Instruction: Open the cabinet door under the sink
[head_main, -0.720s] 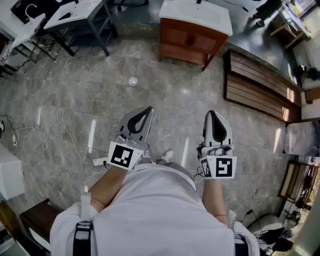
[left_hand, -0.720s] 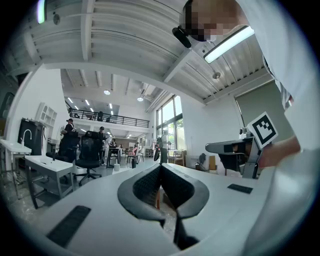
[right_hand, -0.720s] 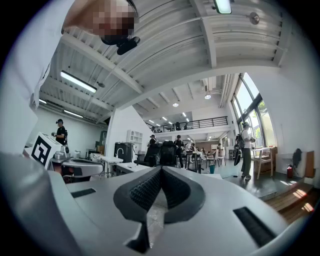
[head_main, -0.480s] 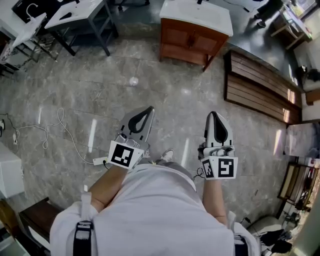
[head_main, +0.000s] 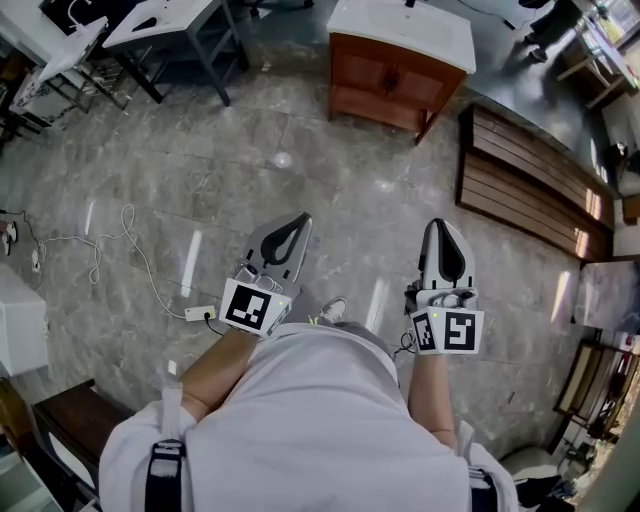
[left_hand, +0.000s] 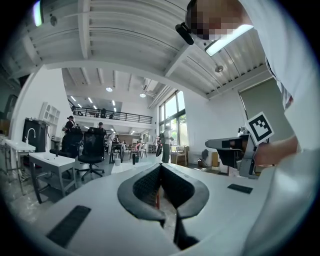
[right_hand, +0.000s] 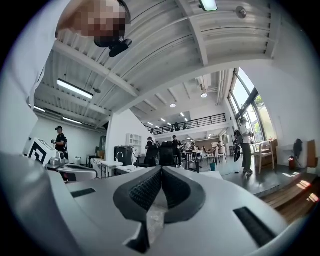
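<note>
Head view: looking steeply down at a grey marble floor (head_main: 200, 180). A person in a white shirt (head_main: 320, 430) holds both grippers out level in front, well apart from each other.
Left gripper (head_main: 298, 219): jaws squeezed fully together with nothing in them. In the left gripper view the dark pads (left_hand: 145, 187) meet at the tip and there's only the room beyond.
Right gripper (head_main: 443, 226): same deal, closed up tight and empty. In the right gripper view its pads (right_hand: 145, 190) touch tip to tip.
Cabinet (head_main: 392, 85): brown wood, way up at the top of the head view under a white sink top (head_main: 405, 22). It's well away from both grippers, with a long stretch of floor between.
Cabinet doors (head_main: 365, 70): panelled front, and they look flush and shut from here. Handles are too small to make out.
Bench (head_main: 520, 170): dark slatted wood, just right of the cabinet, lying at an angle.
Cable (head_main: 110, 245): white, snaking over the floor on the left and ending at a white plug block (head_main: 200, 313) near the left gripper's marker cube (head_main: 250, 307).
Table (head_main: 165, 20): pale top on dark legs, top left corner.
Shoe (head_main: 335, 310): the toe peeks out between the two grippers, right at the shirt's edge.
Background: the gripper views show a big bright hall with tall windows. There's a black office chair (left_hand: 92, 150) and a few people standing further back.
</note>
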